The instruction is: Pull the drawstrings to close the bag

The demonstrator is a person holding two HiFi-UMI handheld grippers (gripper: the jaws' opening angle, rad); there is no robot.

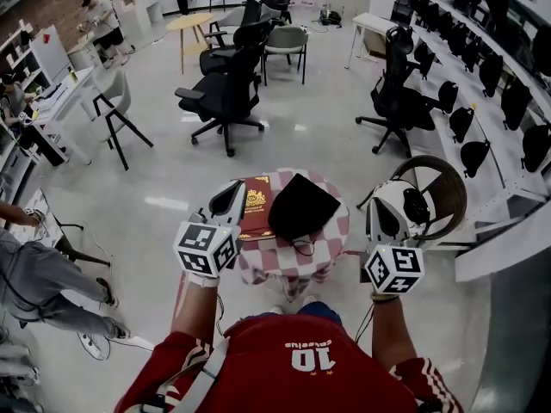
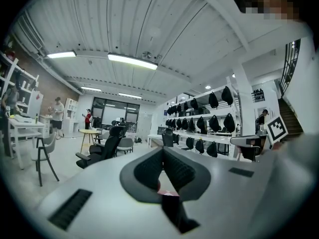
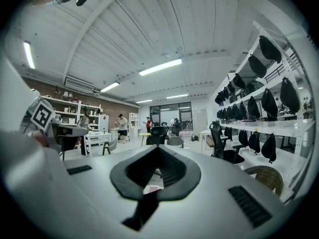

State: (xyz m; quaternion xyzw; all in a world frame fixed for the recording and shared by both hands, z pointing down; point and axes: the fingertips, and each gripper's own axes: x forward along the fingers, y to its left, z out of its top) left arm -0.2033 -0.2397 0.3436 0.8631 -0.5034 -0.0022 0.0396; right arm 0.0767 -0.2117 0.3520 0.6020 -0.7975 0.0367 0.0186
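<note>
Black bag (image 1: 301,203) on checkered table (image 1: 336,235) beside red book (image 1: 256,206); left gripper (image 2: 162,151), right gripper (image 3: 158,149) pressed together.

A white number 10 stands on the person's red shirt (image 1: 293,361), at six o'clock in the head view, seen upside down. The small white lettering at its twelve o'clock is too small to read. The red booklet (image 1: 256,206) near the centre bears gold print, which is illegible.
</note>
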